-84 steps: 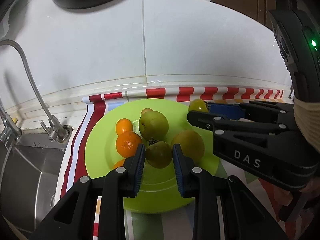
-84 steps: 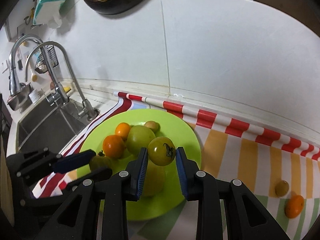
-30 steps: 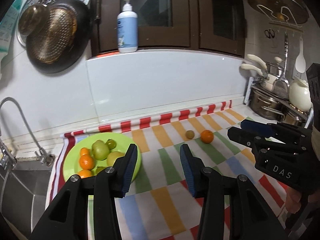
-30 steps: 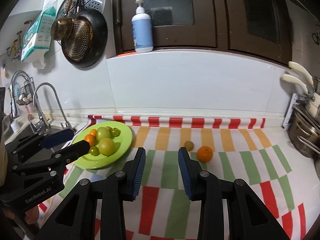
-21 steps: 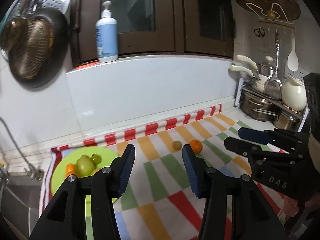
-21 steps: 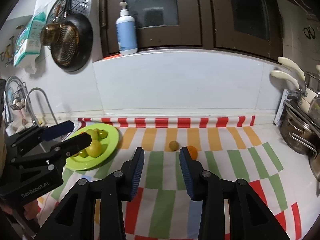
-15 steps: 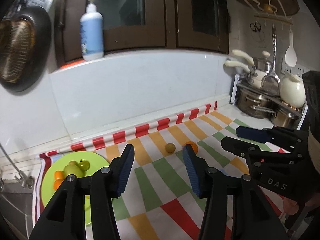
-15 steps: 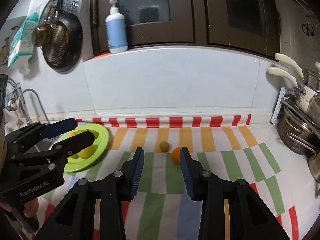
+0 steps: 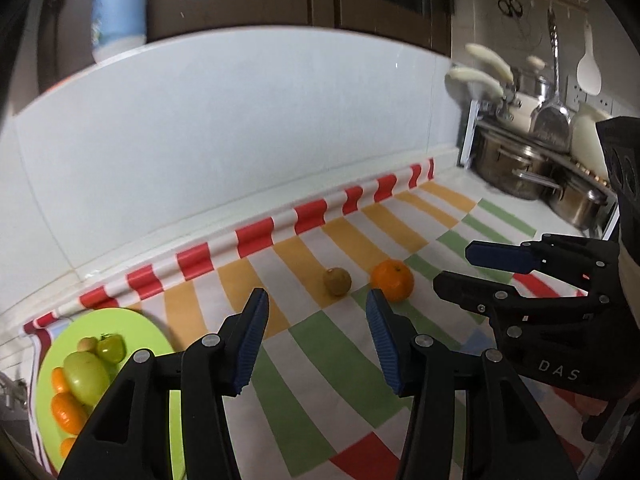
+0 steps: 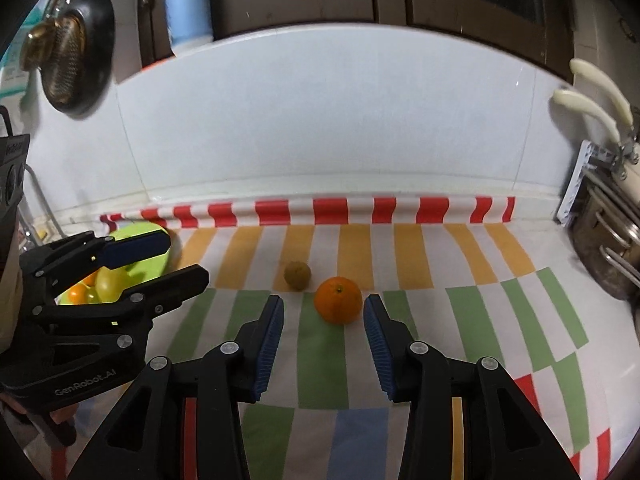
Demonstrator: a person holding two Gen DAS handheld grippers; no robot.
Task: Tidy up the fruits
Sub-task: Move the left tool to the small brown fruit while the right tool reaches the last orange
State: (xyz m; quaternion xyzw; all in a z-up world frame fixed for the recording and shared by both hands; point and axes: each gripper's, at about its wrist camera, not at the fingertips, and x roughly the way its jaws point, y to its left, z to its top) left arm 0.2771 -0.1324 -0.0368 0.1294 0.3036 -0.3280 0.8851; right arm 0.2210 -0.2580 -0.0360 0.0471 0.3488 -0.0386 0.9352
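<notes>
Two fruits lie loose on a striped cloth [image 10: 420, 264]: an orange [image 10: 338, 300] and, just beside it toward the wall, a small brownish-green fruit [image 10: 297, 275]. In the right wrist view, the right gripper [image 10: 323, 320] points level at the orange, its jaws spread wide and empty; the orange sits just ahead of the tips, between the lines of the two fingers and nearer the right one. In the left wrist view, the left gripper [image 9: 316, 320] also has its jaws wide apart and holds nothing; the small fruit [image 9: 337, 281] and orange [image 9: 391, 280] lie just beyond its tips, the orange close to the right fingertip. Both grippers hover low over the counter, side by side, each seen in the other's view. At the left end of the cloth sits a round lime-green plate [image 9: 136, 322] carrying several green and orange fruits [image 9: 86, 376], well apart from the loose pair. The fingers are matte black plastic with ribbed blue pads [image 10: 269, 336]. The cloth is glossy, checked in orange, green, red and white, with a red-and-white edge rolled against a smooth white wall [image 10: 320, 120]. Steel pots [image 9: 516, 168] stand at the far right.
</notes>
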